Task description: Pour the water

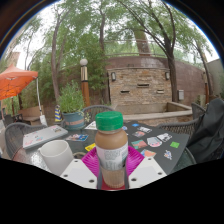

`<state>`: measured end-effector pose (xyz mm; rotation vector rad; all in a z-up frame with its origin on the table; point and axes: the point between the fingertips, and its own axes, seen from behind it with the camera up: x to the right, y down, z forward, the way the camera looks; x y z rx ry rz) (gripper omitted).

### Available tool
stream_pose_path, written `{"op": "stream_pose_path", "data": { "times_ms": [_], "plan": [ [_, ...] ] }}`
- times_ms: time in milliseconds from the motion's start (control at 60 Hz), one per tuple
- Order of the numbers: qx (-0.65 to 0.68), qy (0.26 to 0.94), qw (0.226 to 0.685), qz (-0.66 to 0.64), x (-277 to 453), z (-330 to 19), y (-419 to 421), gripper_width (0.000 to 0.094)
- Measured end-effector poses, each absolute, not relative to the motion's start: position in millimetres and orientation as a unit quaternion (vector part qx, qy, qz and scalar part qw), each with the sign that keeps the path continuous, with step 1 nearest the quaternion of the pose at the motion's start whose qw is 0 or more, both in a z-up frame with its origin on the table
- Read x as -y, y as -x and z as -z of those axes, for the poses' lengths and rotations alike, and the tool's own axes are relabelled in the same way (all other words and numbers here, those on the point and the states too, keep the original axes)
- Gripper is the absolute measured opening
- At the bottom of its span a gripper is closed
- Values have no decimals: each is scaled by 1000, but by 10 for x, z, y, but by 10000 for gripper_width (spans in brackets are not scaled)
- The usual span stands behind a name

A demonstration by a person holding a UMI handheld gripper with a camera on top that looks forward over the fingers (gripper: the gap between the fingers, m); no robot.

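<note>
Your claw grips the capped bottle at mid-body above the table; rigid, probably slippery and liquid-heavy, so hold below the shoulder

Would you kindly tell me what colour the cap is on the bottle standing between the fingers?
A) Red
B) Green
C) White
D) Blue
B: the bottle, which holds a brownish liquid and sits between the pink-padded fingers of the gripper, carries a green cap.
</note>
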<state>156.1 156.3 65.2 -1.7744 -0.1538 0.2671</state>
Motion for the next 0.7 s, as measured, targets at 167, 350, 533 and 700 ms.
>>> {"op": "stream_pose_path", "data": {
  "times_ms": [167,350,533,700],
  "plan": [
    [80,796,586,-129,-1473,-614,-1533,630],
    [66,803,579,-127,-1272,-835,-1642,832],
    [58,815,569,-95,-765,-1129,-1762,835],
    [51,829,551,-86,68,-1470,-1543,830]
  ]
}}
